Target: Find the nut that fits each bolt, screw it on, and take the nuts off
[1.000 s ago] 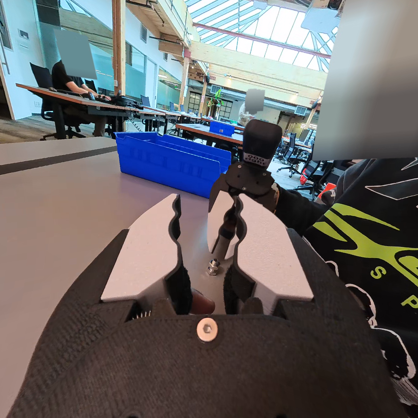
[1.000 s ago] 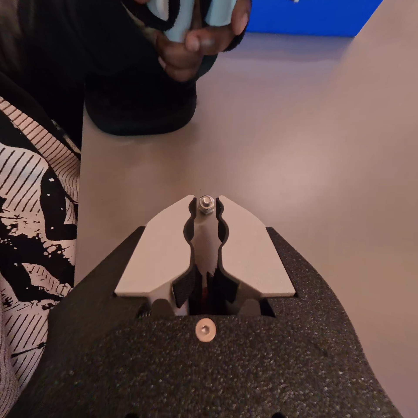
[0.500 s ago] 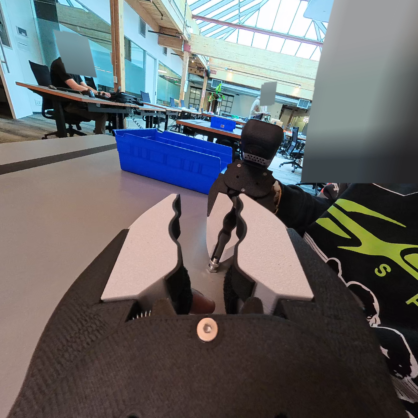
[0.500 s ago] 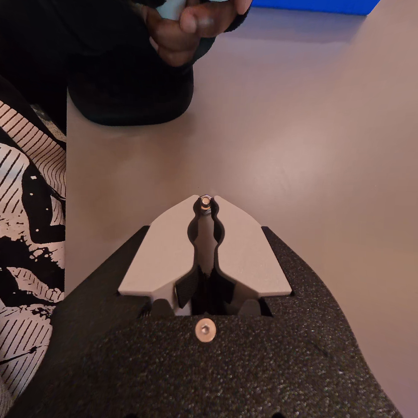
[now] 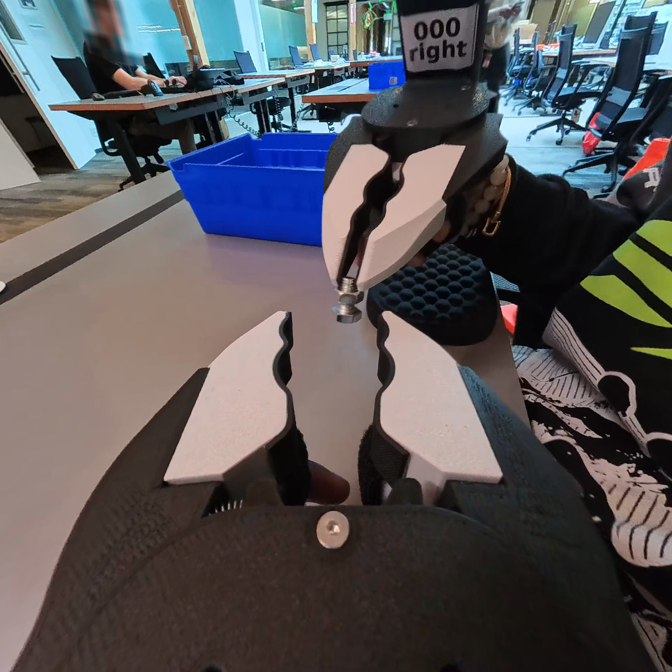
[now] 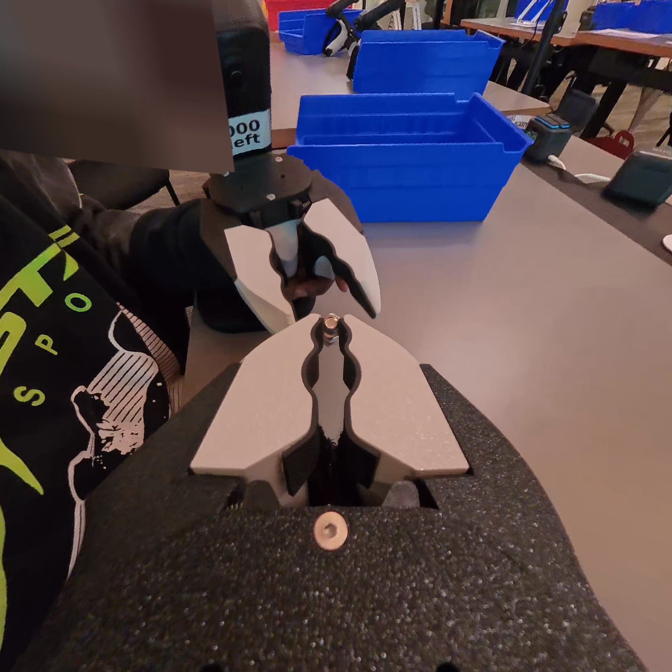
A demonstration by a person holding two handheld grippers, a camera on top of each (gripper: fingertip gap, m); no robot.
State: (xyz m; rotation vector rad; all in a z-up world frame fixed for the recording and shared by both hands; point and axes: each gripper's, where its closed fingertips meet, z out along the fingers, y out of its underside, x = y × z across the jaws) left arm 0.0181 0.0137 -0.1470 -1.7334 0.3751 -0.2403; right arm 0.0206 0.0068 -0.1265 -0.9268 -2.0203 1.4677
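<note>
My right gripper [image 6: 331, 320] is shut on the threaded tip of a small silver bolt [image 6: 331, 329]. The left wrist view shows the right gripper [image 5: 349, 282] pointing down, the bolt [image 5: 348, 303] hanging head-down from its pads above the grey table [image 5: 127, 309]. A nut [image 5: 351, 291] sits on the thread just under the pads. My left gripper [image 5: 334, 320] is open and empty, its fingertips just below and to either side of the bolt's head. It also shows in the right wrist view [image 6: 329, 309], right behind the bolt.
A blue bin [image 5: 254, 196] stands on the table behind the grippers and shows in the right wrist view too [image 6: 411, 171]. A second blue bin [image 6: 425, 62] is farther back. Dark devices [image 6: 643, 182] lie at the table's right edge. A person's dark sleeve [image 5: 545, 232] is at the right. My left and right fingertips are right by each other.
My right gripper closed on the bolt that stood on the table, then lifted it off the table and brought it in front of my open left gripper. The left jaws stayed open.
</note>
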